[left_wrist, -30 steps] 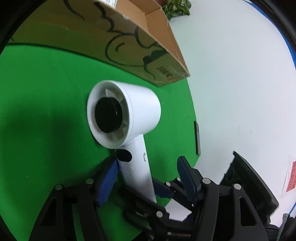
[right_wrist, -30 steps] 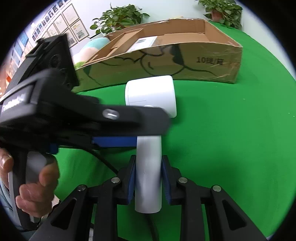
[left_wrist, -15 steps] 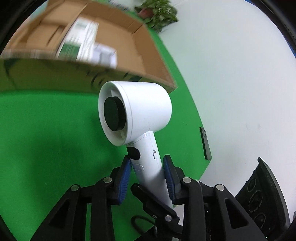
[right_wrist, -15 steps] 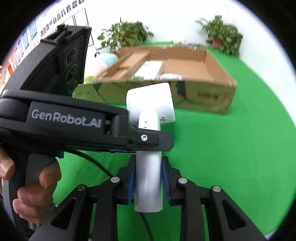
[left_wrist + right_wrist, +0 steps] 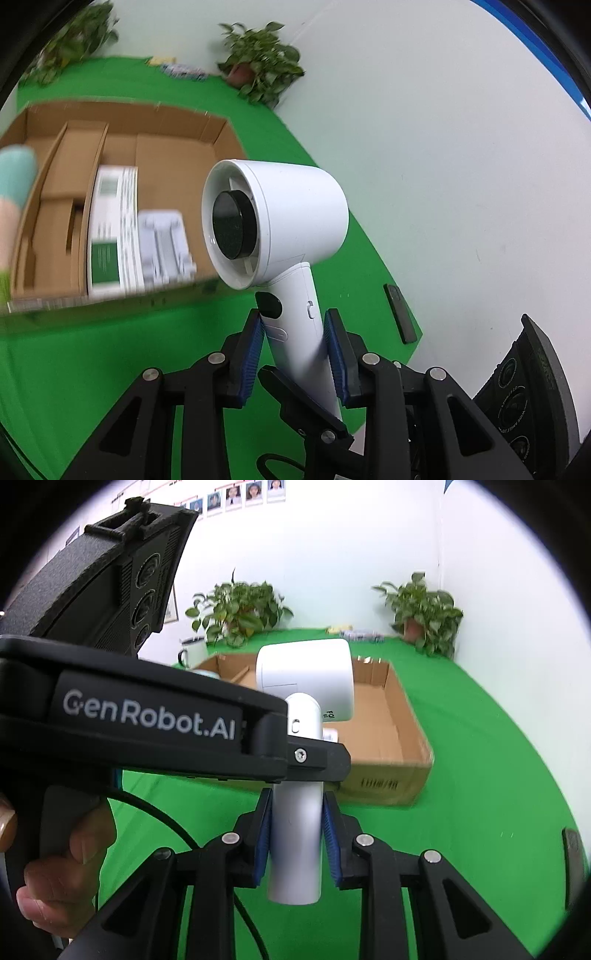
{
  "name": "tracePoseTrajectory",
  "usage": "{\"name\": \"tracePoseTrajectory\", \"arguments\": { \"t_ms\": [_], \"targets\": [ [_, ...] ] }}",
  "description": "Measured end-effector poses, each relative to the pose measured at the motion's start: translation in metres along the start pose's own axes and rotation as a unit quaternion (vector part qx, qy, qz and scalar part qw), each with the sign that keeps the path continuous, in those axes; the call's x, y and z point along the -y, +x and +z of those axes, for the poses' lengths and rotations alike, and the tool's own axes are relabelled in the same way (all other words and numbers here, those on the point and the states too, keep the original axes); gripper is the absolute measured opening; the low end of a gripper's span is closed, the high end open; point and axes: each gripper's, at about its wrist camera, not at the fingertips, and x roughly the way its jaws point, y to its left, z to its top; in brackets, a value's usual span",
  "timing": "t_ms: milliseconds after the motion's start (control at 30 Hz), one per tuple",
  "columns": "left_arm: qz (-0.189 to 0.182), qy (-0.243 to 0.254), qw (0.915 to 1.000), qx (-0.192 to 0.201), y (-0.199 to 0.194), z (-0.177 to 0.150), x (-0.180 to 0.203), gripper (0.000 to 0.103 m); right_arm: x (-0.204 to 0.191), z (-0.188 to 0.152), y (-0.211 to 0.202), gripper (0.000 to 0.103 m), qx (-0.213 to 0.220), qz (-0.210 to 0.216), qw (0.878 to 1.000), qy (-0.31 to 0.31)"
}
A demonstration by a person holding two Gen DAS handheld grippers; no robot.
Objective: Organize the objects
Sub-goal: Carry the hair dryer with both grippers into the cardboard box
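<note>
Left wrist view: you are carrying a white hair dryer (image 5: 288, 236) by its handle, the left tongs (image 5: 295, 354) clenched on it just under the black button, blue pads (image 5: 253, 354) pressing both sides. The dryer is riding upright and clear of the green worktop (image 5: 92, 369), its round back end with the black cap facing this camera. That high grip near the head is likely steadying the heavy barrel so it does not swing. Behind it the open cardboard box (image 5: 221, 136) is lying on the worktop, already holding a white-and-green carton (image 5: 110, 236) and a pale moulded tray (image 5: 166, 247); both are blurred. A dark slim object (image 5: 399, 314) is lying at the green cover's edge, too small to name.

Right wrist view: you are also gripping the lower handle with the right tongs (image 5: 297, 838), closed on the hair dryer (image 5: 306, 686) from both sides, while the body of the left tongs (image 5: 317, 758) is crossing in front and clamping higher up. Two holds on one handle are probably keeping the dryer from twisting as you are bringing it toward the cardboard box (image 5: 391, 723) beyond. A black cable (image 5: 177, 823) is trailing below at left. Judging by the pose, the dryer is being readied for lowering into the box's free space.
</note>
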Motion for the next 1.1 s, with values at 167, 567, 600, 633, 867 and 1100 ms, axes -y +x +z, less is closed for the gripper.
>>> {"name": "tracePoseTrajectory", "arguments": {
  "t_ms": [167, 567, 600, 633, 867, 1100],
  "targets": [
    [0.006, 0.022, 0.9997, -0.002, -0.017, 0.023, 0.027, 0.030, 0.009, 0.028, 0.010, 0.024, 0.012, -0.005, 1.000, 0.007],
    [0.018, 0.026, 0.9992, -0.023, 0.009, 0.122, 0.020, 0.031, 0.043, 0.103, 0.063, 0.024, -0.007, -0.007, 1.000, 0.000],
    [0.023, 0.023, 0.9990, -0.030, 0.015, 0.129, 0.015, 0.031, 0.047, 0.110, 0.072, 0.024, -0.017, -0.002, 1.000, 0.000],
    [0.028, 0.019, 0.9988, -0.035, 0.020, 0.136, 0.011, 0.031, 0.046, 0.115, 0.080, 0.024, -0.025, -0.002, 1.000, -0.004],
    [0.048, -0.023, 0.9947, -0.088, 0.073, 0.160, -0.032, 0.031, 0.065, 0.123, 0.143, 0.024, -0.082, 0.025, 0.996, 0.024],
    [0.050, -0.056, 0.9870, -0.142, 0.128, 0.156, -0.067, 0.031, 0.085, 0.104, 0.181, 0.024, -0.141, 0.037, 0.988, 0.048]
  ]
}}
